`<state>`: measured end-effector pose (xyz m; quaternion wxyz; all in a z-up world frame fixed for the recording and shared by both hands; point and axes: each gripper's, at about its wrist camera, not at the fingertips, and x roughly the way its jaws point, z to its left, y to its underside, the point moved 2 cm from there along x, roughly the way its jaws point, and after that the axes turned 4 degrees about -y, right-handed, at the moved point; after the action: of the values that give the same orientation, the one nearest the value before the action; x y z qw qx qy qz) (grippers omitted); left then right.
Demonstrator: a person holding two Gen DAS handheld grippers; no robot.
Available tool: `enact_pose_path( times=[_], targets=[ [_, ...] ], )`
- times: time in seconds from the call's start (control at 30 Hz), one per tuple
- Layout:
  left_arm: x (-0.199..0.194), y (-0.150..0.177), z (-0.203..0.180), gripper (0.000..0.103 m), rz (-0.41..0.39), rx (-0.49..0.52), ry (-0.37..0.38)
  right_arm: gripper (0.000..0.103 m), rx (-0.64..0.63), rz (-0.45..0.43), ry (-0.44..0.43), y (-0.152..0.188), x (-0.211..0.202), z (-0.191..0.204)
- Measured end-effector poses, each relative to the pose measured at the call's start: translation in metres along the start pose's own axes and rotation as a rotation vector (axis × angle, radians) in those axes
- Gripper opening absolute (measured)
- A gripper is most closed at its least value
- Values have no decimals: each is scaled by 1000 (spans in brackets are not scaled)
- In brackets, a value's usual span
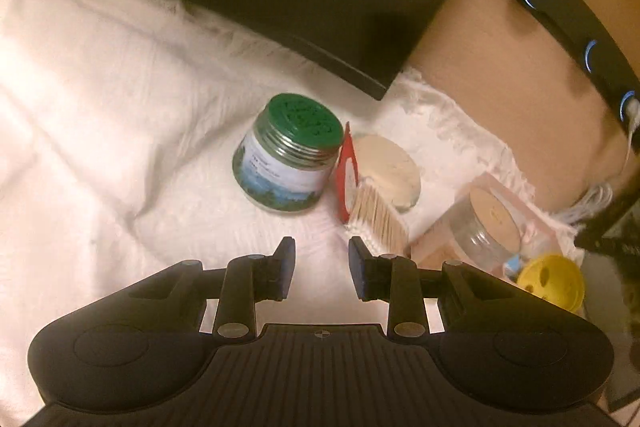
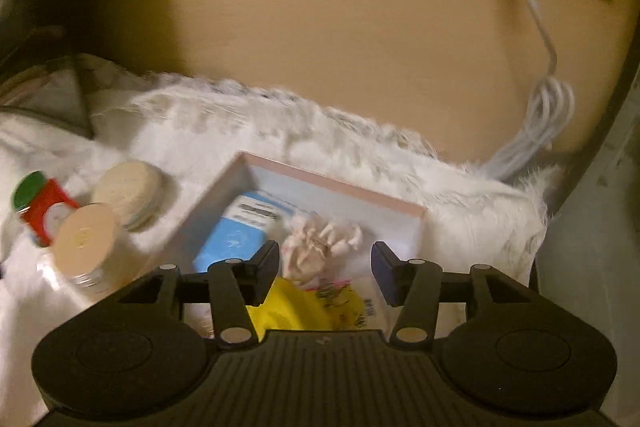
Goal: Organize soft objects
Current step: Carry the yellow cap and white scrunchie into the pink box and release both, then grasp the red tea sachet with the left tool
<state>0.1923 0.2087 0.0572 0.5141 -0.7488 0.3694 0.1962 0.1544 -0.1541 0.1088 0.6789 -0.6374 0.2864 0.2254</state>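
Two hand-held grippers hover over a white cloth [image 1: 100, 107]. The left gripper [image 1: 322, 263], jaws apart and empty, faces one green-lidded jar [image 1: 286, 159], one red packet [image 1: 347, 175] of cotton swabs [image 1: 376, 215] and one round pad stack [image 1: 390, 169]. The right gripper [image 2: 325, 269], jaws also apart and empty, hangs above one pink box [image 2: 332, 183] holding a blue packet [image 2: 236, 231], a pale soft bundle [image 2: 316, 247] and a yellow item [image 2: 292, 307]. One clear jar [image 2: 86, 251] stands just left of the box.
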Motion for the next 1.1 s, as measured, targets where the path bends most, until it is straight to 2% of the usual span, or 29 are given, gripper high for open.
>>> enact_pose_path(
  times=[0.1, 0.23, 0.37, 0.47, 0.57, 0.7, 0.8, 0.9, 0.97, 1.1],
  targets=[
    [16, 0, -2, 32, 23, -15, 56, 51, -52, -46, -29, 2, -20, 24],
    [32, -5, 3, 32, -13, -66, 62, 51, -162, -105, -59, 15, -43, 62],
    [48, -11, 3, 32, 13, -101, 90, 53, -230, -107, -148, 31, -51, 104],
    [44, -14, 5, 32, 14, -109, 118, 53, -308, -112, -212, 50, -42, 147],
    [30, -15, 18, 32, 18, -114, 135, 53, -445, -149, -184, 70, -22, 203],
    [8, -17, 45, 32, -3, -137, 118, 53, -620, -177, -88, 86, 20, 266],
    [1, -16, 61, 32, 13, -147, 119, 53, -688, -143, -23, 88, 59, 297],
    [3, -11, 64, 32, 40, -123, 137, 53, -713, -92, 18, 87, 93, 310],
    [8, -7, 59, 32, 55, -95, 154, 53, -742, -93, 52, 90, 104, 312],
    [35, -7, 38, 32, 89, -52, 180, 52, -698, -93, 56, 84, 105, 297]
  ],
)
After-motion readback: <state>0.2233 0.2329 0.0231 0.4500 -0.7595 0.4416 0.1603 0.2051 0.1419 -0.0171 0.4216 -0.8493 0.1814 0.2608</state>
